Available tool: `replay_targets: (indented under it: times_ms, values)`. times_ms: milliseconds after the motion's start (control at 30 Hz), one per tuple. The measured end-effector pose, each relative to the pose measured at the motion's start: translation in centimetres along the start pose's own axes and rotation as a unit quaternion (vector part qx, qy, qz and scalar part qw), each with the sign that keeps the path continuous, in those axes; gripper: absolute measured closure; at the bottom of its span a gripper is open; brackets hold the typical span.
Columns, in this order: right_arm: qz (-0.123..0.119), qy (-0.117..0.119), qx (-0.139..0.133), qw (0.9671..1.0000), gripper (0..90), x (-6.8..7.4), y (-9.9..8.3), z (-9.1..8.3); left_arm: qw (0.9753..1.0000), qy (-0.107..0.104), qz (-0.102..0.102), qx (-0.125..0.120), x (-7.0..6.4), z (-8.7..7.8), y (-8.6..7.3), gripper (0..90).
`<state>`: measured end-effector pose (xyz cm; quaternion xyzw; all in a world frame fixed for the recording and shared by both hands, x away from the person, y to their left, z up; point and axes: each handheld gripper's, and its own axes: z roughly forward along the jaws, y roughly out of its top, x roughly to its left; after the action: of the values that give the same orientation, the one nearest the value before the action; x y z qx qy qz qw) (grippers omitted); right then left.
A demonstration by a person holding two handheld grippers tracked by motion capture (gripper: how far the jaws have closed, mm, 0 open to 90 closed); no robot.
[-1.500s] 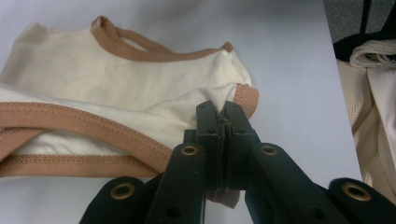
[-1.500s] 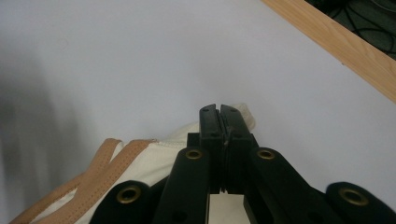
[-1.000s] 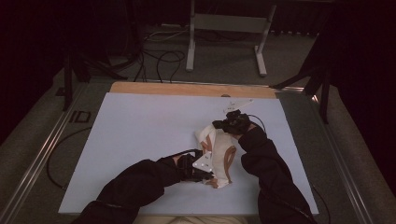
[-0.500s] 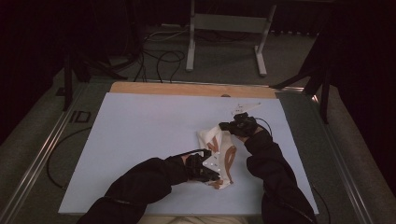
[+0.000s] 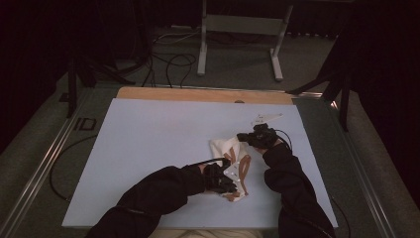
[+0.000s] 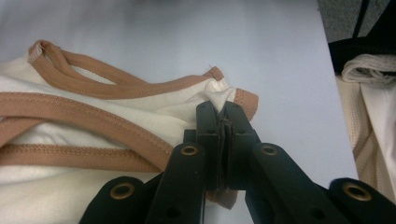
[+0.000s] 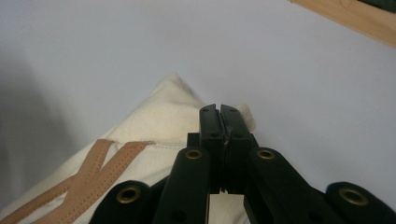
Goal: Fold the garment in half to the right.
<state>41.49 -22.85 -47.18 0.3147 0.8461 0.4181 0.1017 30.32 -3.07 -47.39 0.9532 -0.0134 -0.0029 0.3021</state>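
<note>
A: High view: cream garment (image 5: 233, 166) with tan straps, crumpled on the pale counter (image 5: 148, 148), near its front edge and right of centre.

B: And the left claw (image 5: 229, 179)?

A: At the garment's near end. Left gripper view: jaws pressed together on a pinch of white cloth beside the tan trim (image 6: 116, 88).

B: Right claw (image 5: 243, 137)?

A: At the far end. Right gripper view: jaws together, clamped on a cream corner of the garment (image 7: 159, 126); wooden strip (image 7: 355, 16) beyond.

Both forearms reach forward, left tool (image 5: 229, 179) nearer, right tool (image 5: 246, 137) farther, each with jaws pressed together.
</note>
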Motion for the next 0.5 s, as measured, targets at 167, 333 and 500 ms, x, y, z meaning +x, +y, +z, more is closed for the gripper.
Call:
replay_targets:
  times_ms: [167,333,500]
  values:
    - [0.011,-0.002,0.003,0.9999,89.5,-0.4,-0.8,0.2,1.0,0.0,-0.003,0.002,0.2,0.4,0.2,88.2]
    - [0.024,-0.002,0.005,0.9997,89.5,-0.8,-1.6,0.6,0.9998,-0.006,-0.017,0.003,0.3,0.9,0.6,88.0]
    - [0.03,-0.001,0.004,0.9995,89.4,-1.3,-2.2,0.8,0.9997,-0.005,-0.025,0.001,0.5,1.3,0.7,87.8]
